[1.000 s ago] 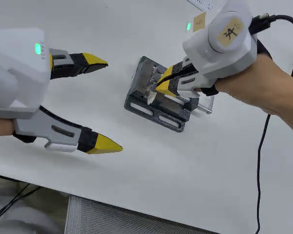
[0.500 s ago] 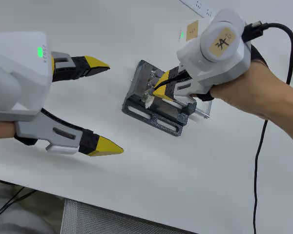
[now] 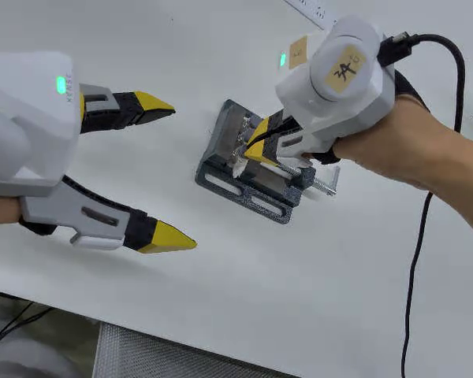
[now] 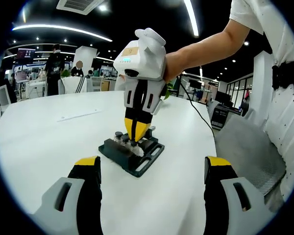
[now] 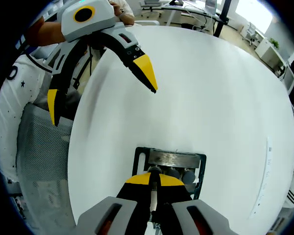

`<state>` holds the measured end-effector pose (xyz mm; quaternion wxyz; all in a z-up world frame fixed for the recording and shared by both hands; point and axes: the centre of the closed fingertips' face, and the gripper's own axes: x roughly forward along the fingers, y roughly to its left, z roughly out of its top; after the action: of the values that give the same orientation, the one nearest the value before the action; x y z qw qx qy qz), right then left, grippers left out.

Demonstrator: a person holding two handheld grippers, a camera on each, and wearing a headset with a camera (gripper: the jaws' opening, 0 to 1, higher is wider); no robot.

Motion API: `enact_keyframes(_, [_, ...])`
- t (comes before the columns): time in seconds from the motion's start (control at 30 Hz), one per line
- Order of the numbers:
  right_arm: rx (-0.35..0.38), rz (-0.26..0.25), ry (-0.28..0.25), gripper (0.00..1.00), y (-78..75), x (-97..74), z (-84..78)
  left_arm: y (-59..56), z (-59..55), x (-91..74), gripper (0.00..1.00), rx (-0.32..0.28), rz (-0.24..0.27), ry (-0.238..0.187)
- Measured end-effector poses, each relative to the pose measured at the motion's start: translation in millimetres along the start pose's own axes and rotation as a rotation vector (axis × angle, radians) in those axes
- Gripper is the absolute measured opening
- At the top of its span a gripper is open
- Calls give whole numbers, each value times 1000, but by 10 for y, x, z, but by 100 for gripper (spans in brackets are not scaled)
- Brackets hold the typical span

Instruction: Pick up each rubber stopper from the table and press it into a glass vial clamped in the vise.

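While the right claw [image 3: 252, 148] is clenched tip-down over a vial in the vise [image 3: 238, 183], a stopper is judged mid-pressing, though none can be made out between the jaws; neighbouring vials [image 4: 121, 139] are already capped dark, and the left claw [image 3: 183, 173] is held released over the worktop [image 3: 299, 276], far left

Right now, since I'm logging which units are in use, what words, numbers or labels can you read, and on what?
"34", handwritten, as best it reads: tan round sticker on the white-bodied right gripper.
Second tan sticker, on that gripper's side: mark too small to read.
Small grey print by the green light on the white left gripper: blurred, unreadable.
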<state>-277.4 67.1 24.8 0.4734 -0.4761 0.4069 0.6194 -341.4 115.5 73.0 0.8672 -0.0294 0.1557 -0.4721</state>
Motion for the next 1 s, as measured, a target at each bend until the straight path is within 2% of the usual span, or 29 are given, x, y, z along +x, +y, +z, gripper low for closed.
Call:
enact_keyframes(0.23, [3,-2,-3,0,-19,9,12,39,0,-10,85,-6,10,-5])
enact_keyframes(0.43, [-29,-21,15,0,5,14,19,54,18,-3,85,-5,13,-12])
enact_keyframes(0.8, [-21,-6,8,0,-4,26,1,47,15,3,84,-4,14,-10])
enact_keyframes(1.0, [-21,6,33,0,-14,40,23,38,33,17,84,-2,13,-12])
